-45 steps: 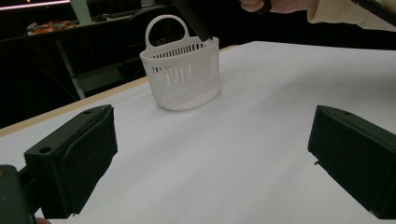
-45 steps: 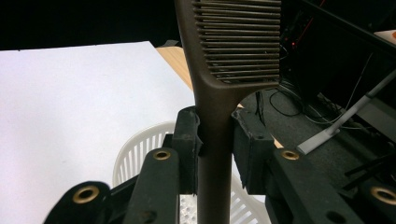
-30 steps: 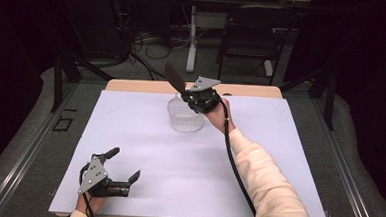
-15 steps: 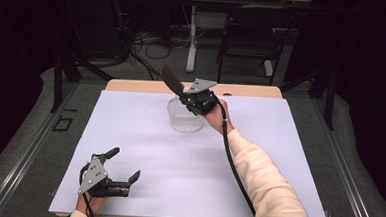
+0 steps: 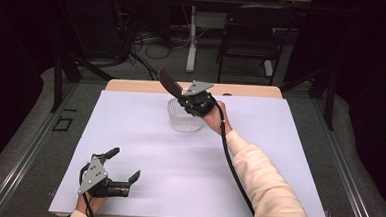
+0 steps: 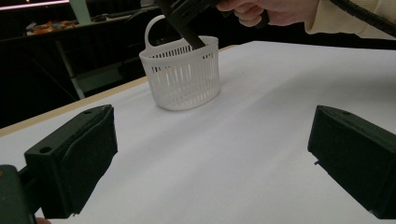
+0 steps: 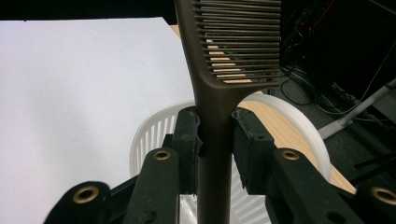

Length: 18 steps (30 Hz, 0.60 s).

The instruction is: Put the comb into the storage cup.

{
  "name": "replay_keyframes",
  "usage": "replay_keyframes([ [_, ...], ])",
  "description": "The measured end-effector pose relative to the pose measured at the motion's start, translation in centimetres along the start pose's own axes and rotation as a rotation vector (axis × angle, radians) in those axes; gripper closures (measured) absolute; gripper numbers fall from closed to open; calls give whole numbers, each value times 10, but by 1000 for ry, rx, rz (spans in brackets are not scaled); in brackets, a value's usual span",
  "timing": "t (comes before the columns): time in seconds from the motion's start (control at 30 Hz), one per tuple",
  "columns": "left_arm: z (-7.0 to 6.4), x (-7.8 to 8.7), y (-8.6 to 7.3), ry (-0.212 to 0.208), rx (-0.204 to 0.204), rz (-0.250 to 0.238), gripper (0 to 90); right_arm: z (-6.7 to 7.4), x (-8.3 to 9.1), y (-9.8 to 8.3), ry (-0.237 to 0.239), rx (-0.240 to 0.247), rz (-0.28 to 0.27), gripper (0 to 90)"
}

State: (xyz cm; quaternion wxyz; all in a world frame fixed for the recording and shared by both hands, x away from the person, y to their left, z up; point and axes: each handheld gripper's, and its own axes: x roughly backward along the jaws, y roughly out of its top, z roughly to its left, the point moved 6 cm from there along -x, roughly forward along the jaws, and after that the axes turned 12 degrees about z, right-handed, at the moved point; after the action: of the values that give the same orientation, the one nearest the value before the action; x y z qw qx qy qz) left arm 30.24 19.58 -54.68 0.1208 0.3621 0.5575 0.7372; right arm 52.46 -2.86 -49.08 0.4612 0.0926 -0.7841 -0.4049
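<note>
A dark brown plastic comb [image 7: 219, 79] was held by its handle between the jaws of the right tongs [image 5: 194, 99], the pads pressed on either side of the shaft just below the toothed part. The comb was seen tilted up and away to the left over a small white slatted plastic basket with a loop handle [image 6: 182, 74], its lower end reaching down inside the basket's rim. The basket [image 5: 184, 117] stood on the white sheet covering the counter [image 5: 279, 143], towards the far middle. The left tongs [image 5: 108, 174] were seen resting near the front left corner of the counter, well apart from the basket, with their jaws spread wide and nothing between them.
</note>
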Motion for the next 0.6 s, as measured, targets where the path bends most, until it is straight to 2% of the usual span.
replay_keyframes([
  [0.6,0,0,0,1,2,-2,13,0,-5,-5,16,-1,27,721],
])
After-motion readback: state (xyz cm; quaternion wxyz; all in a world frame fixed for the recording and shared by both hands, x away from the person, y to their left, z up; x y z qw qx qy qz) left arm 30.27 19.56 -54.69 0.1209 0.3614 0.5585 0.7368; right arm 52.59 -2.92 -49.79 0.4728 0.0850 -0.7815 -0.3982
